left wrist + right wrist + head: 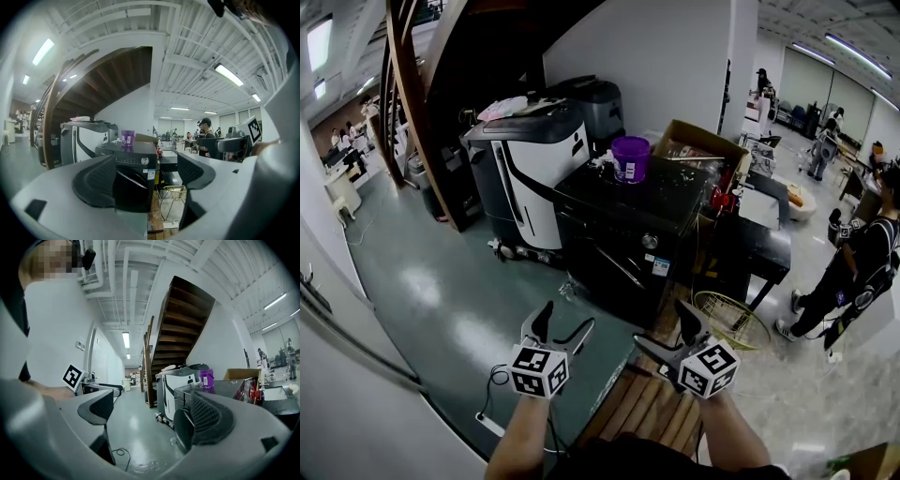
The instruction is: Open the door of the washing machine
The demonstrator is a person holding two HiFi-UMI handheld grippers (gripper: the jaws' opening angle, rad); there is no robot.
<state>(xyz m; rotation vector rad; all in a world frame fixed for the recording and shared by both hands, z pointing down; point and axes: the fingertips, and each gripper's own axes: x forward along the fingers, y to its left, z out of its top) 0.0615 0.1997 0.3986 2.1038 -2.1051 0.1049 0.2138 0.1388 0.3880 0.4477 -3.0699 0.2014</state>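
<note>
A black front-loading washing machine (623, 225) stands on the floor ahead of me, its round dark door (605, 272) flat against the front. On top of it is a purple cup (630, 157). My left gripper (564, 323) and right gripper (666, 328) hover side by side short of the door, both open and holding nothing. In the left gripper view, the left gripper (145, 176) frames the washing machine (133, 173) between its jaws. The right gripper (154, 416) looks past the washing machine's door (184, 427), which sits behind its right jaw.
A white and grey appliance (530, 178) stands left of the washer under a wooden staircase (412, 94). To the right are a cardboard box (703, 145), a black table (764, 244) and a wire basket (733, 319). A wooden pallet (642, 403) lies underfoot. A person (858, 267) stands at the right.
</note>
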